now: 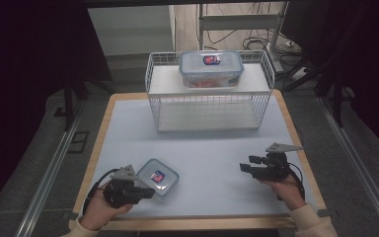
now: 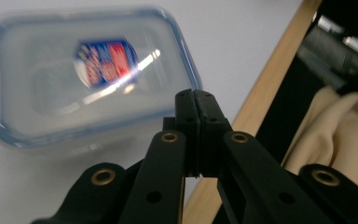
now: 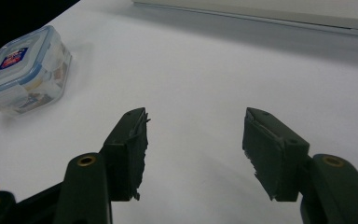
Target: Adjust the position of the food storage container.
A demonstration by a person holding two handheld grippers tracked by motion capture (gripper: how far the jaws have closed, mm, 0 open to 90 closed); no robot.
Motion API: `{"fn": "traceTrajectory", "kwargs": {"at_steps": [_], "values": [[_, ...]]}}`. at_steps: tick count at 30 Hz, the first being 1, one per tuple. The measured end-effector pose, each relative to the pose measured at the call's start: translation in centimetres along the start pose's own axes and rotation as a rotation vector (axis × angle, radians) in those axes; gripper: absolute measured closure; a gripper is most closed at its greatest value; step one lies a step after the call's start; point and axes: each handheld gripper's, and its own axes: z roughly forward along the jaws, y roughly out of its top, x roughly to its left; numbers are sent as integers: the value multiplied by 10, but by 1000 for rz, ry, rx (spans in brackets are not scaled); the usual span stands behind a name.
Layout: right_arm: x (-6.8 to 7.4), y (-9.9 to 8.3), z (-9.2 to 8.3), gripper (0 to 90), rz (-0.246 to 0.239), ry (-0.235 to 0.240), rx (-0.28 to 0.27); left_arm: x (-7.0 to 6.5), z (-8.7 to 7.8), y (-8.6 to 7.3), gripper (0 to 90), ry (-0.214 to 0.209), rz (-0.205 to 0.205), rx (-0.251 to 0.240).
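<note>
A small clear lidded container with a blue rim and a red-and-blue label lies on the white mat near the front left. It also appears in the left gripper view and the right gripper view. My left gripper sits just at the container's near side, its jaws shut together with nothing between them. My right gripper rests low over the mat at the front right, pointing left. Its jaws stand open over bare mat.
A white wire rack stands at the back of the mat, with a larger lidded container on its top shelf. The wooden table edge runs close beside the left gripper. A cream sleeve lies beyond that edge.
</note>
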Motion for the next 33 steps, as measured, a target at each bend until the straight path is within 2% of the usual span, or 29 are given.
{"fn": "traceTrajectory", "kwargs": {"at_steps": [3,7,11,16,33], "values": [[0,0,1,403,-1,5,1,-4,7,-6,897,-14,2,27],[0,0,1,404,-1,7,0,-6,17,-10,892,4,13,76],[0,0,2,403,6,2,2,-4,25,-9,894,10,4,86],[0,0,2,403,2,0,3,-3,32,-6,897,1,-9,88],[0,0,3,403,3,0,12,-7,59,17,893,48,-11,79]]}}
